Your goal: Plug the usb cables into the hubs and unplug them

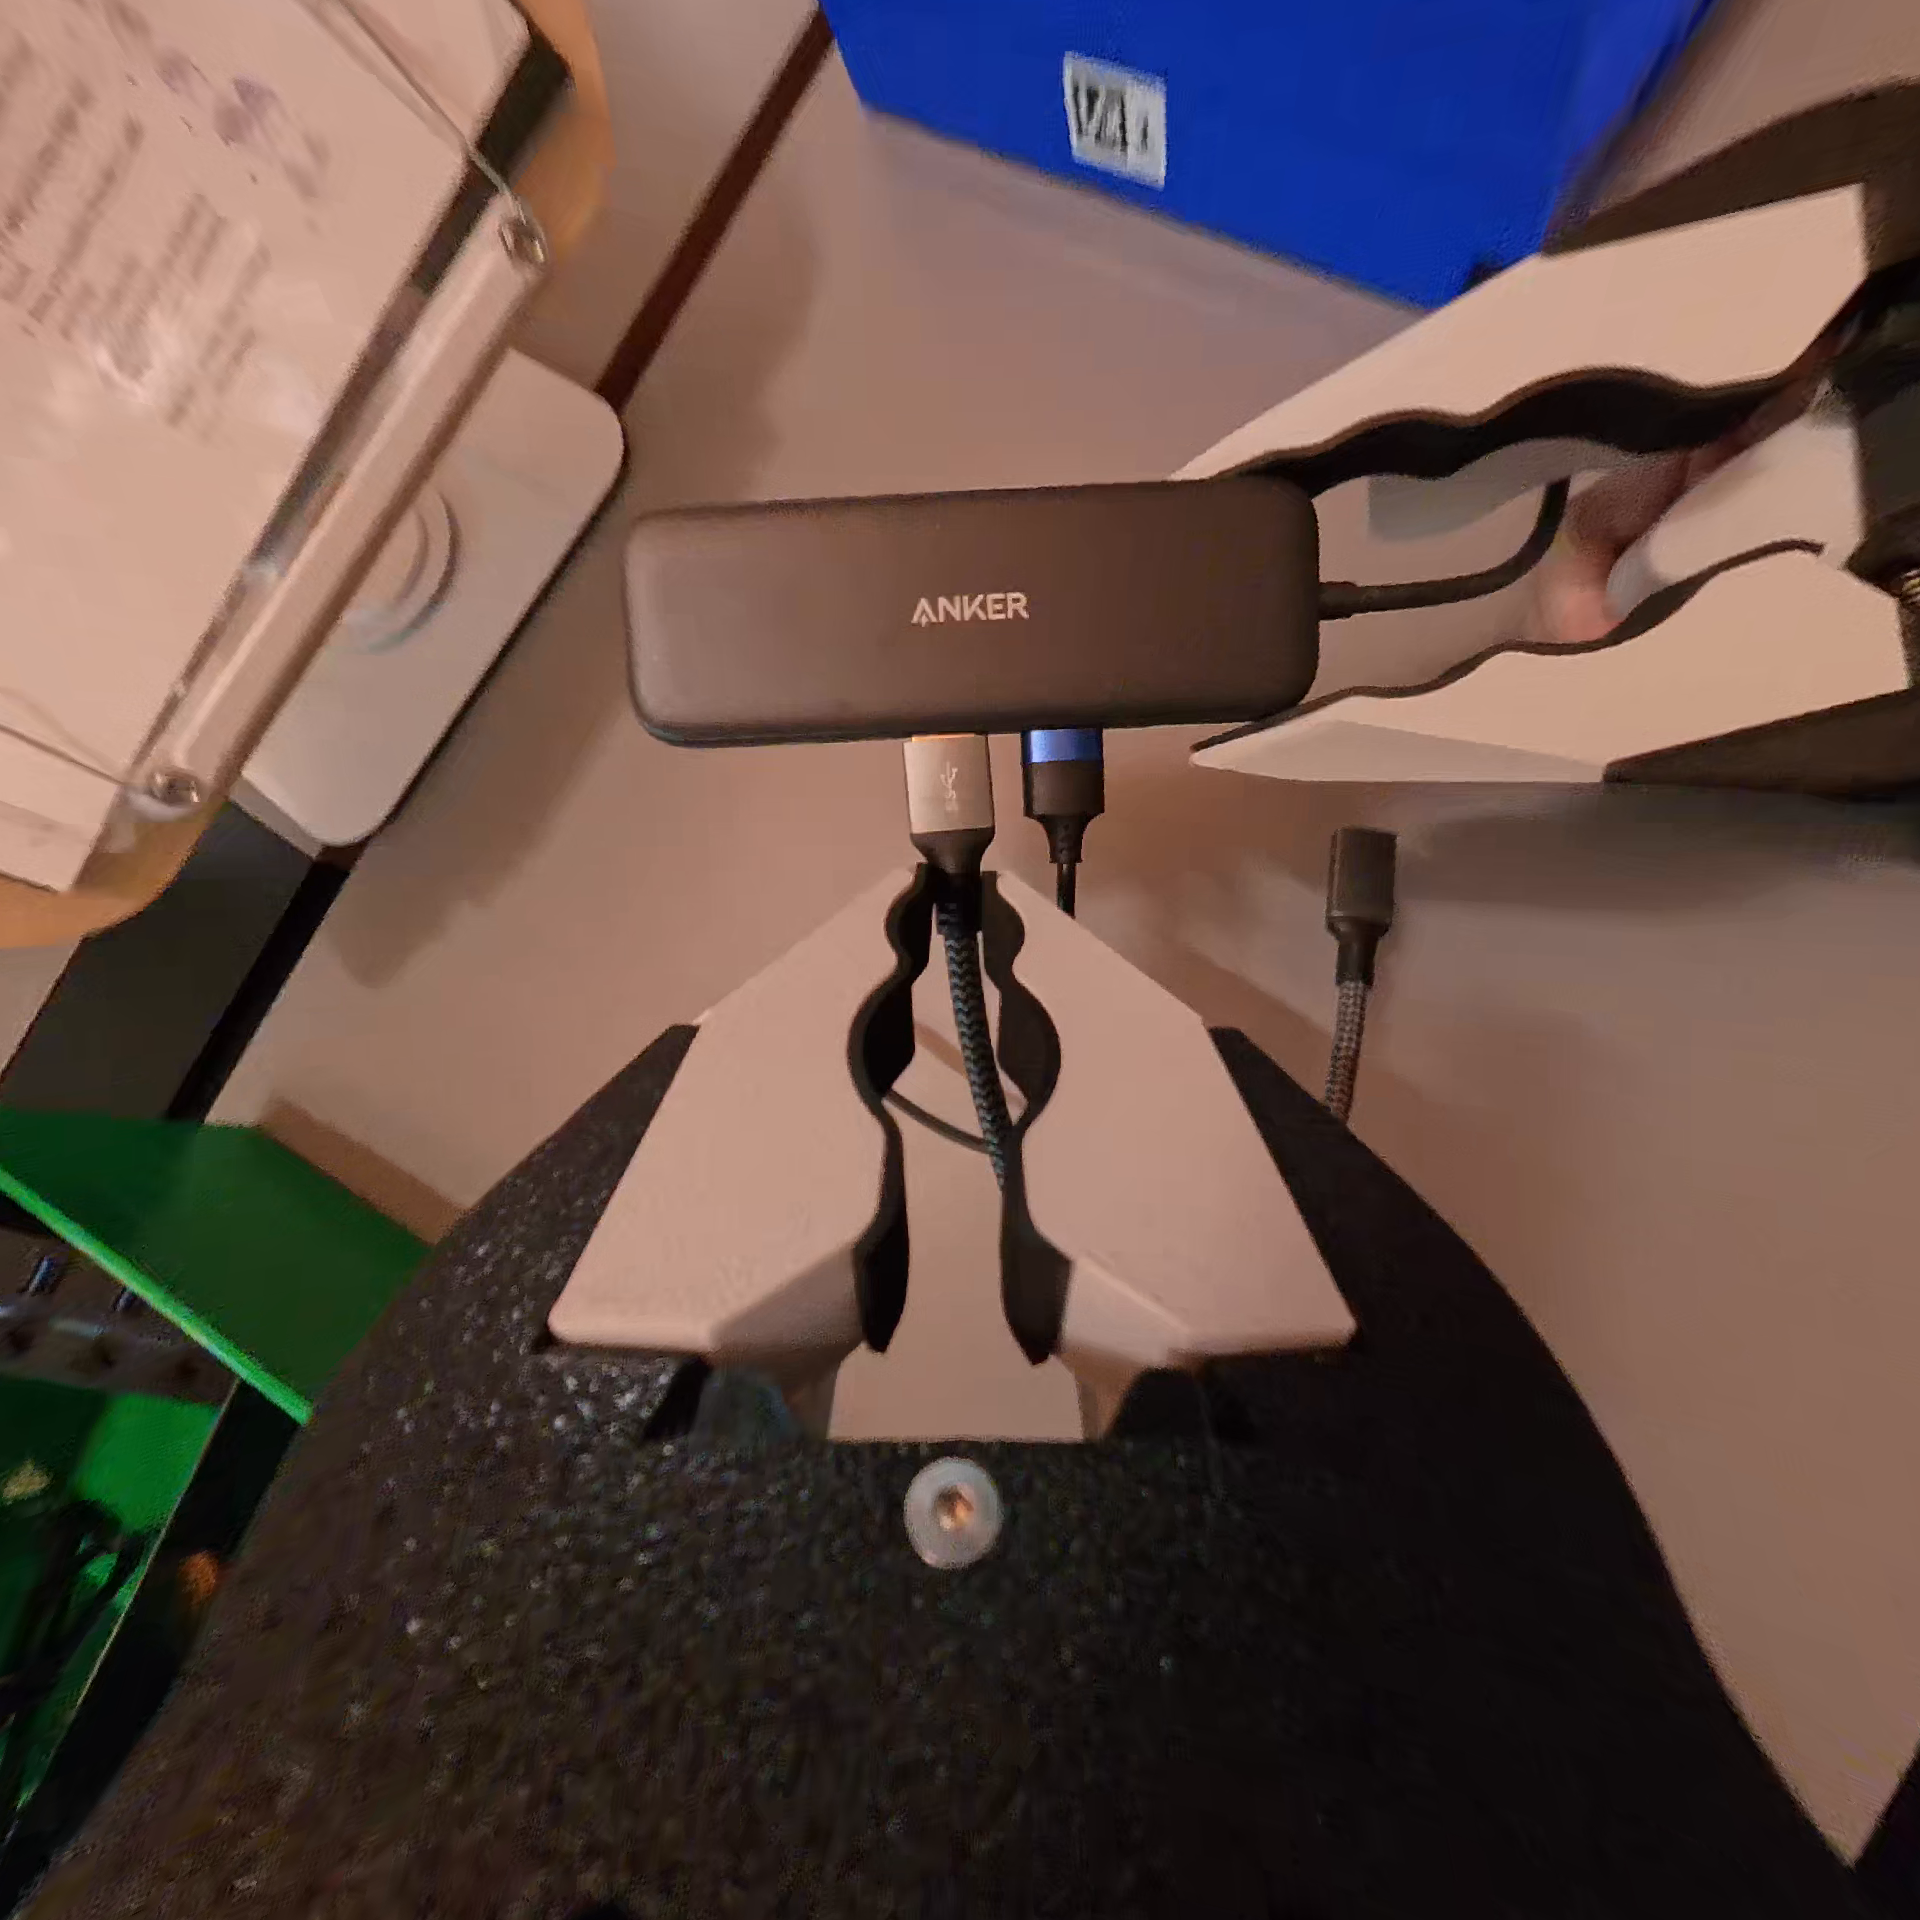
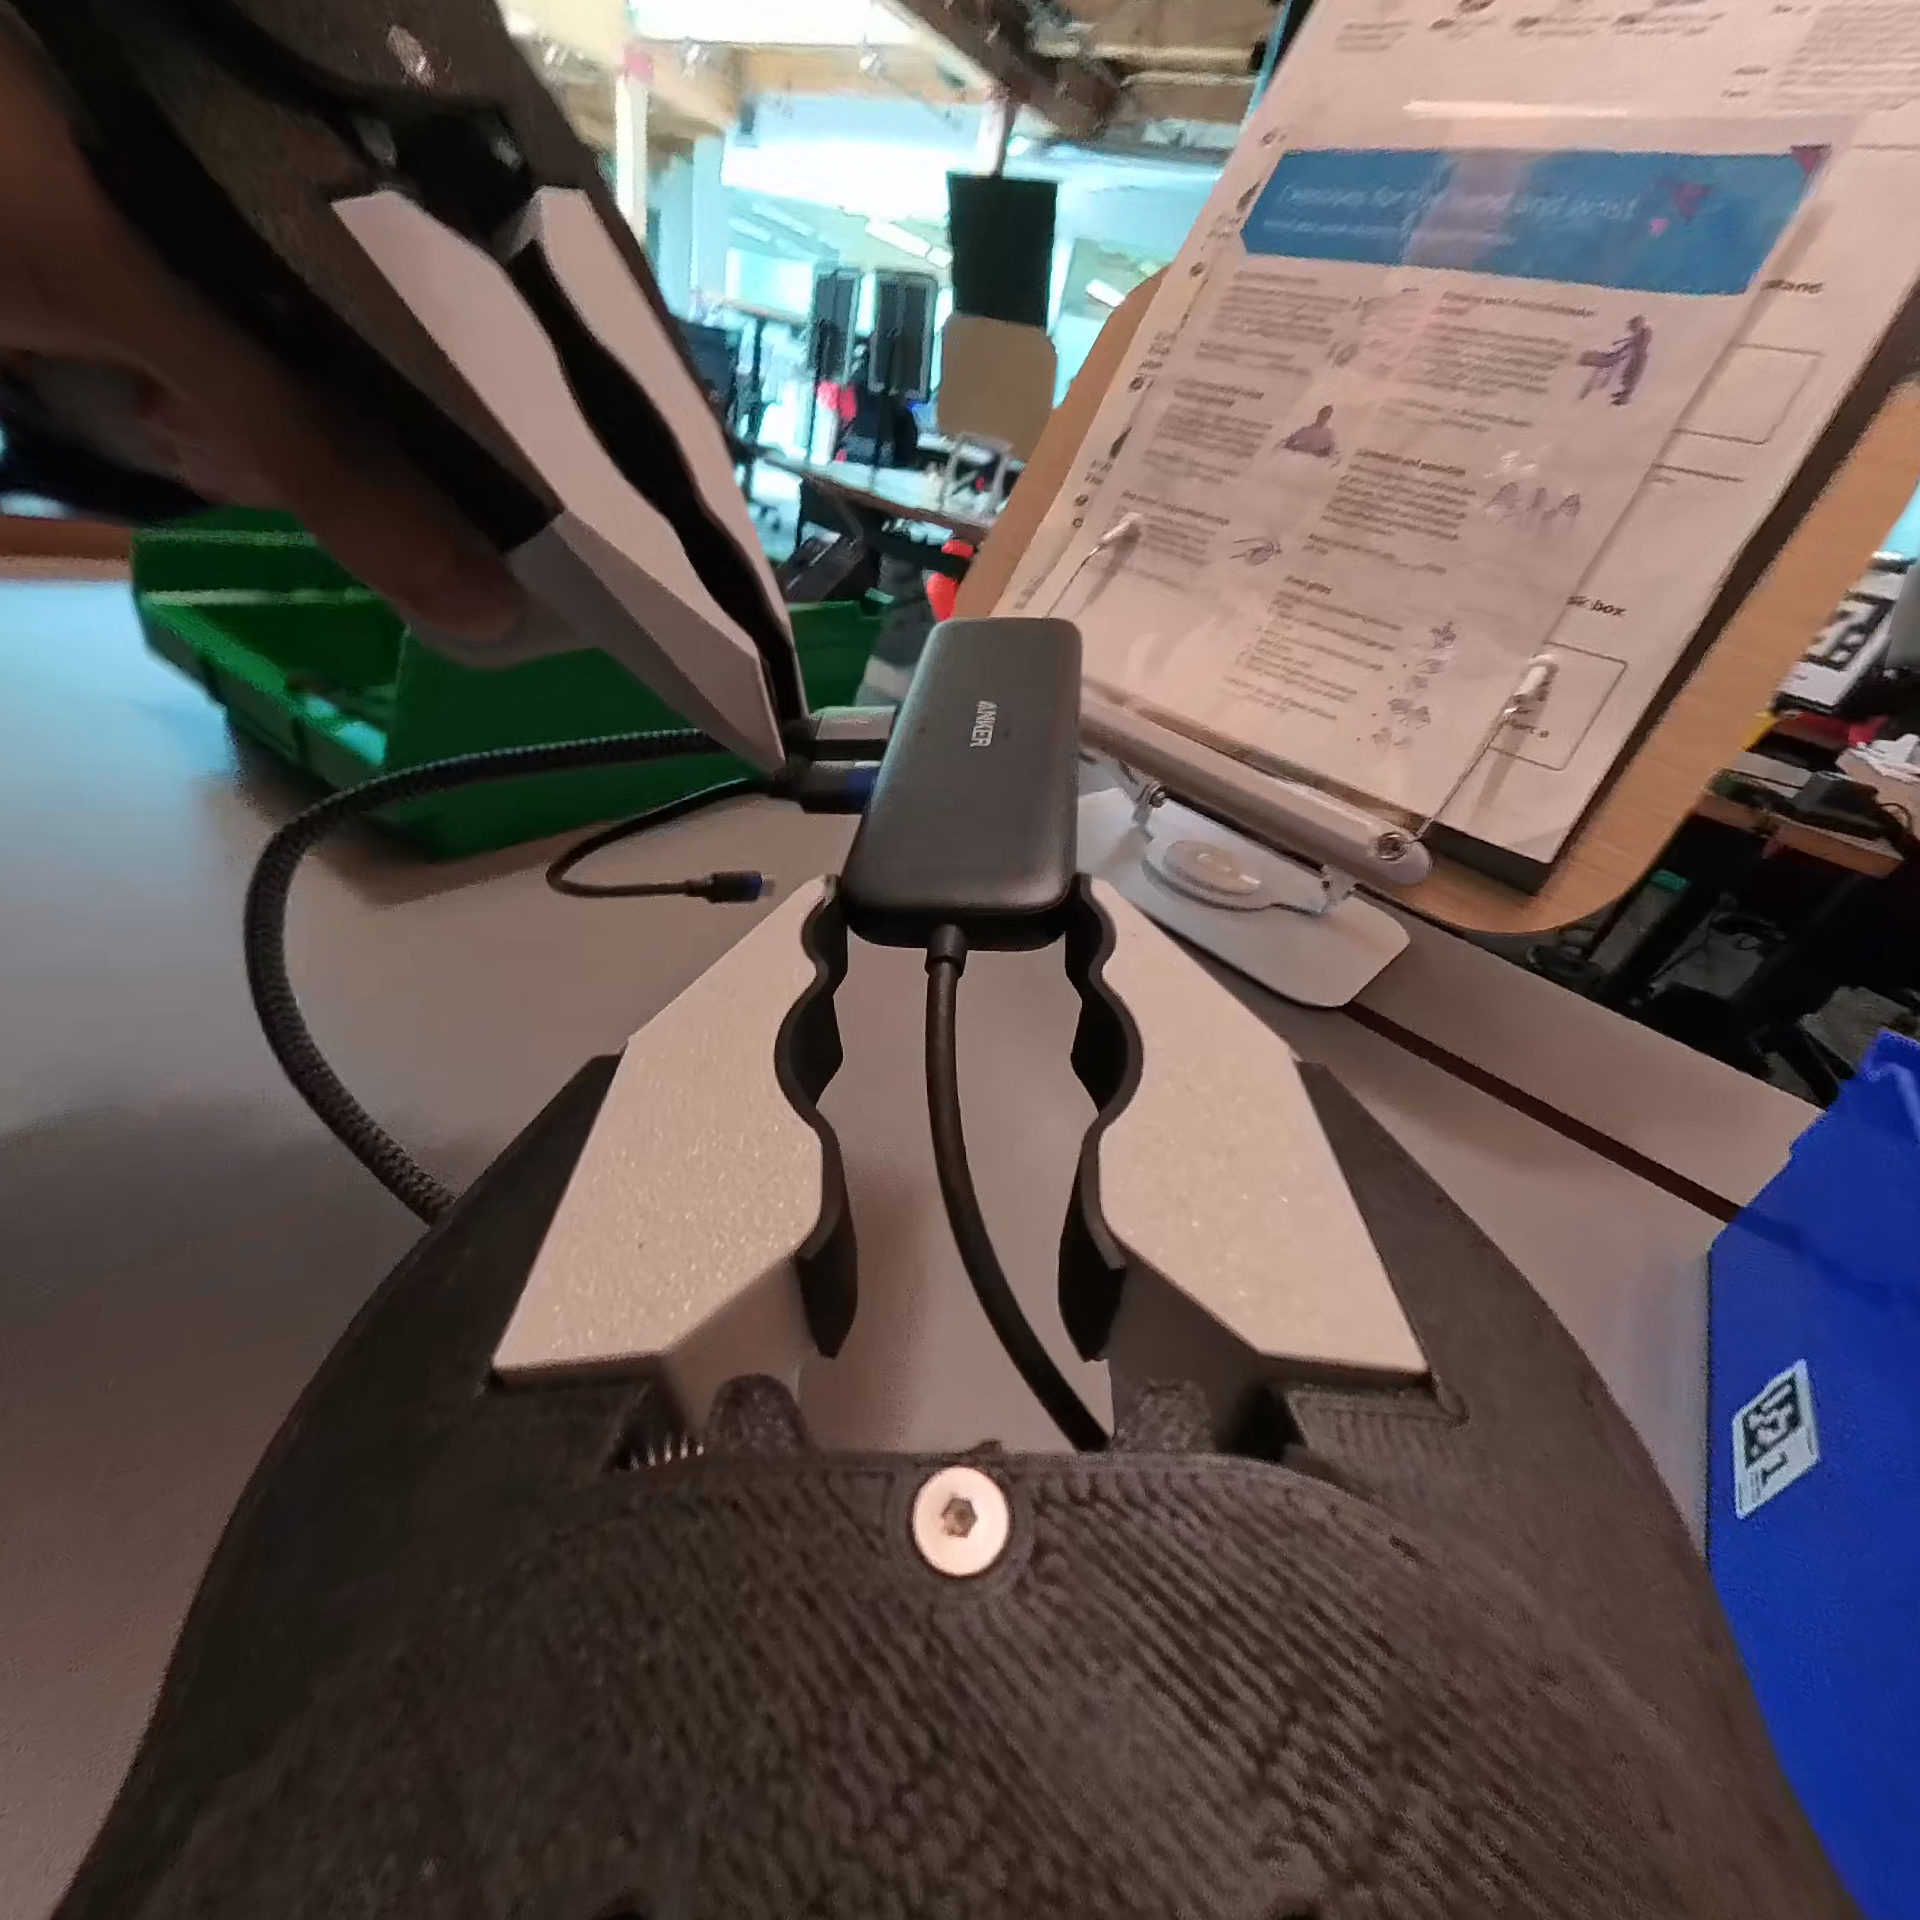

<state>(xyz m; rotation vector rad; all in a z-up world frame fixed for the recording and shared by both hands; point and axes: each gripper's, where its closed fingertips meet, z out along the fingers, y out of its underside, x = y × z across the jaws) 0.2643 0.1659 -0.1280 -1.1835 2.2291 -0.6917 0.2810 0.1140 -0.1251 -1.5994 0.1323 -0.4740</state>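
A dark grey USB hub (image 1: 971, 613) lies on the pale table. My right gripper (image 2: 956, 899) is shut on the hub's (image 2: 961, 769) cable end; it also shows in the left wrist view (image 1: 1262, 613) from the right. My left gripper (image 1: 954, 883) is shut on the braided cable just behind a silver USB plug (image 1: 945, 784) seated in the hub's near side. A blue plug (image 1: 1060, 769) sits in the port beside it. A third, dark plug (image 1: 1359, 883) lies loose on the table to the right. The left gripper shows in the right wrist view (image 2: 784, 753).
A blue bin (image 1: 1195, 125) stands behind the hub. A document stand with a printed sheet (image 2: 1455, 468) on a white base (image 1: 447, 582) is left of the hub. A green tray (image 2: 343, 675) sits at the table's edge. A thin loose cable end (image 2: 717, 886) lies on the table.
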